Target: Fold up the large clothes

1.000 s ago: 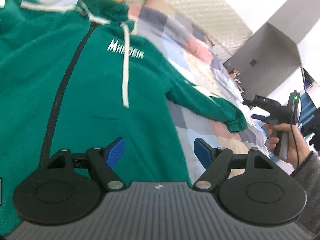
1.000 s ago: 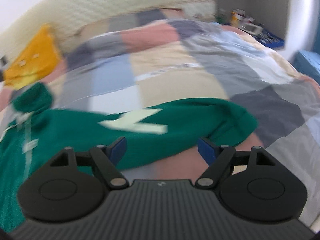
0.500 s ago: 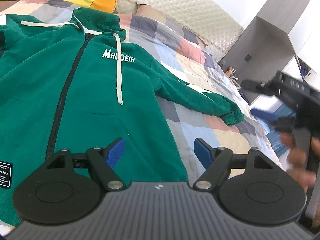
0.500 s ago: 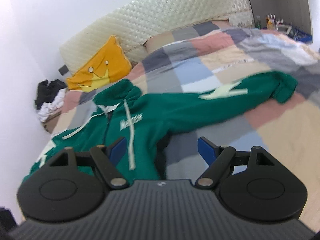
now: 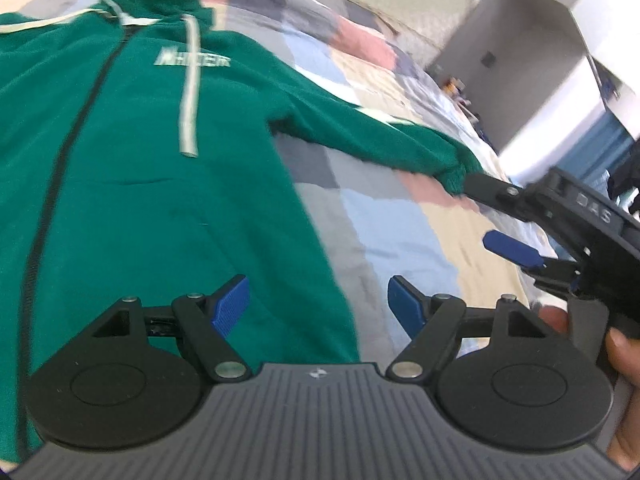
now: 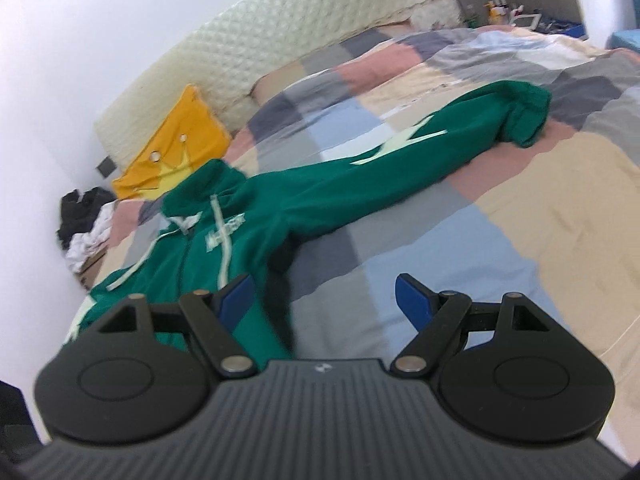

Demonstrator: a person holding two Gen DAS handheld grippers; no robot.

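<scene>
I am looking at the green hoodie lying front-up and unfolded on the patchwork bed, so the fold is not yet begun. Taking the hoodie's chest logo as my landmark: the zip is running just to one side of it down the body, and the outstretched sleeve is reaching away from it on the other side, its long axis lying straight out across the quilt to a bunched cuff at the far end from the logo. My left gripper is hovering over the hem edge, below the logo, jaws apart and empty. My right gripper is sitting on the sleeve's side of the logo, jaws also apart with nothing between them; in the left view one of its arms is showing just beside the cuff. So I am judging the right hand the nearer one for the sleeve, bringing it back toward the logo.
</scene>
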